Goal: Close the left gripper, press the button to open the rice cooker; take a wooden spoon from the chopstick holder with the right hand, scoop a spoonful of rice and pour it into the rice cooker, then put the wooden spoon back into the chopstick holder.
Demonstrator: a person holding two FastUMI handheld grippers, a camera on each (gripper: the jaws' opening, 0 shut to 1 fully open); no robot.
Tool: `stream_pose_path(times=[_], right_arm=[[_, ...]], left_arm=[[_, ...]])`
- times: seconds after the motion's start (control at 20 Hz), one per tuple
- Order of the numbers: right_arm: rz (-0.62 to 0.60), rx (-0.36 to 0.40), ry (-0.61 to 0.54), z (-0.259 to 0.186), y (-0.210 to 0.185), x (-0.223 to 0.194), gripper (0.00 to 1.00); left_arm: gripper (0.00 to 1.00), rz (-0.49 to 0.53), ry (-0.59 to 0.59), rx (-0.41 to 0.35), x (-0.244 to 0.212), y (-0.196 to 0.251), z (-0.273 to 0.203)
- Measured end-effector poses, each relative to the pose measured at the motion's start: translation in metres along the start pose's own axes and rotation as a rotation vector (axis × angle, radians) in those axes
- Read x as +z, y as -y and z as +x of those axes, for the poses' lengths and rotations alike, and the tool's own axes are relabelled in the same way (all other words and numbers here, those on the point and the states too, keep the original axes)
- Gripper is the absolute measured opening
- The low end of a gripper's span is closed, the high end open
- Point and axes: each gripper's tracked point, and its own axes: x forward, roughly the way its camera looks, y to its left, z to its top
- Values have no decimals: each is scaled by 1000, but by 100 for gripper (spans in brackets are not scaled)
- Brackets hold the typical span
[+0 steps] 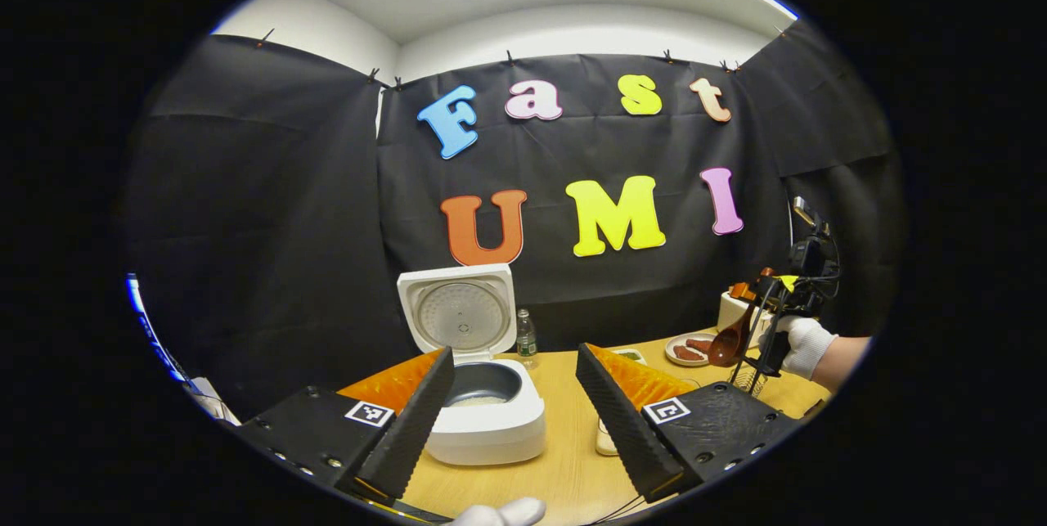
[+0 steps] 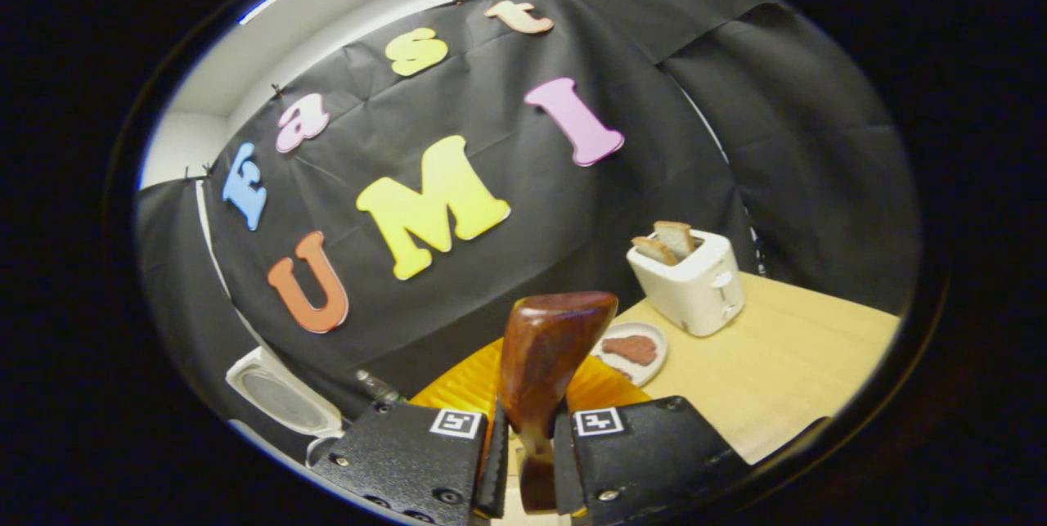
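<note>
The white rice cooker stands on the wooden table with its lid raised upright; a little pale rice shows in the dark inner pot. My left gripper hovers in front of it, fingers wide apart and holding nothing. At the far right, a gloved hand holds my right gripper, with the wooden spoon hanging bowl-down above a wire chopstick holder. In the right gripper view, my right gripper is shut on the spoon's handle and the brown spoon rises between the fingers.
A white toaster with bread slices stands at the back right, with a plate of meat before it. A small water bottle stands behind the cooker. A small pale container sits beside my left gripper's right finger.
</note>
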Motion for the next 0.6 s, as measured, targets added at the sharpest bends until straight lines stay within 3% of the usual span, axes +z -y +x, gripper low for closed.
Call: stream_pose_path(times=[0.3, 0.6], right_arm=[[-8, -102, -17, 2, 81, -6, 28], [-20, -117, -76, 8, 98, -44, 28]], left_arm=[[95, 30, -32, -18, -4, 28, 4], [95, 56, -36, -24, 0, 39, 7]])
